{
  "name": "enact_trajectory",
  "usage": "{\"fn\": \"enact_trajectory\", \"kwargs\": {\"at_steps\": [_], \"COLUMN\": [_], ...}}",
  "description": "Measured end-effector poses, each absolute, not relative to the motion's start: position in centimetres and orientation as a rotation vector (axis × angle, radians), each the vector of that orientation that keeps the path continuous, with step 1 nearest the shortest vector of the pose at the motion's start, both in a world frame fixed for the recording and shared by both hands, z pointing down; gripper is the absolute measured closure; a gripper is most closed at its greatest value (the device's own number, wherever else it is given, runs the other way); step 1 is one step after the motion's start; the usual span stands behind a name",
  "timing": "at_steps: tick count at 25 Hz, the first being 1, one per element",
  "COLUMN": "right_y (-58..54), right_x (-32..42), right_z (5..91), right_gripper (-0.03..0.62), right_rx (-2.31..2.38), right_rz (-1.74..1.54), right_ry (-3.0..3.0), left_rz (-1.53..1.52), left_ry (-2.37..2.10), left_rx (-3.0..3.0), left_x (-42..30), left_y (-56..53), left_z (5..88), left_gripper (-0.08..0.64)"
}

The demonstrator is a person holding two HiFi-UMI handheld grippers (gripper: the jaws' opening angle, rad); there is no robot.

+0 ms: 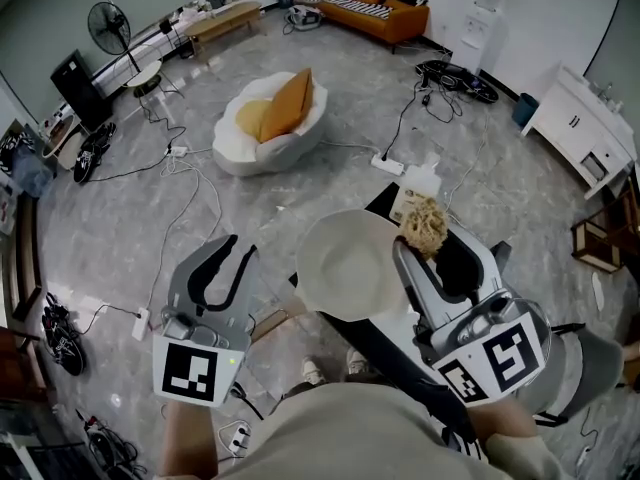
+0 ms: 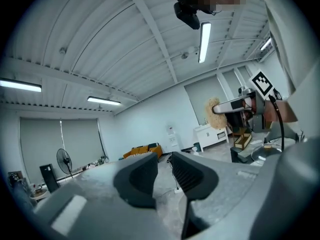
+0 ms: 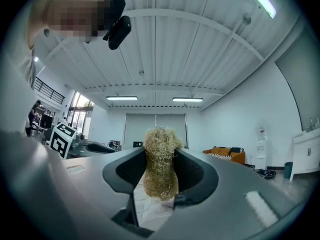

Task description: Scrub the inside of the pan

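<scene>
A white round pan [image 1: 345,266] lies below me with its hollow facing up, between my two grippers. My right gripper [image 1: 425,244] is by the pan's right rim, shut on a tan fibrous scrubber [image 1: 426,225]. In the right gripper view the scrubber [image 3: 160,166] is squeezed between both pads and sticks out above the right gripper [image 3: 161,156]. My left gripper [image 1: 238,251] hovers left of the pan without touching it. Its jaws [image 2: 164,160] stand a narrow gap apart with nothing between them. The left gripper view also catches the scrubber [image 2: 215,113] at the far right.
A white bottle [image 1: 420,181] stands on a dark surface just beyond the pan. On the marble floor lie a white beanbag with an orange cushion [image 1: 272,118], several cables and power strips. An orange sofa [image 1: 365,3], a fan [image 1: 110,28] and a white cabinet [image 1: 585,128] line the walls.
</scene>
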State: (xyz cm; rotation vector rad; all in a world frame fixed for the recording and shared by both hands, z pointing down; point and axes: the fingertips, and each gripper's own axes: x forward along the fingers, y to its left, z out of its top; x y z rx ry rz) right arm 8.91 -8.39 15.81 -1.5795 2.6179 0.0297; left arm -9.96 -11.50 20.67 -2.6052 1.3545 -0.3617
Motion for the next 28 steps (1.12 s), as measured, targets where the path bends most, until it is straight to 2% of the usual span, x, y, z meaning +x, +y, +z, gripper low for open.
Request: {"fn": "enact_trajectory", "kwargs": {"at_steps": [14, 28], "right_y": [-6.6, -7.2], "right_x": [8.4, 8.0], "right_z": [19.5, 22.4], "right_gripper": [0.420, 0.420], "right_rx": [-1.638, -1.641], "right_rz": [0.094, 0.020], "right_ry": [2.718, 2.766], "left_rz": [-0.308, -0.360], "left_ry": [1.391, 1.416], "left_rx": [-2.589, -2.592], "left_x": [-10.0, -10.0], "left_y": [-9.9, -10.5], "left_z": [22.9, 24.6], "left_gripper": [0.558, 0.558]}}
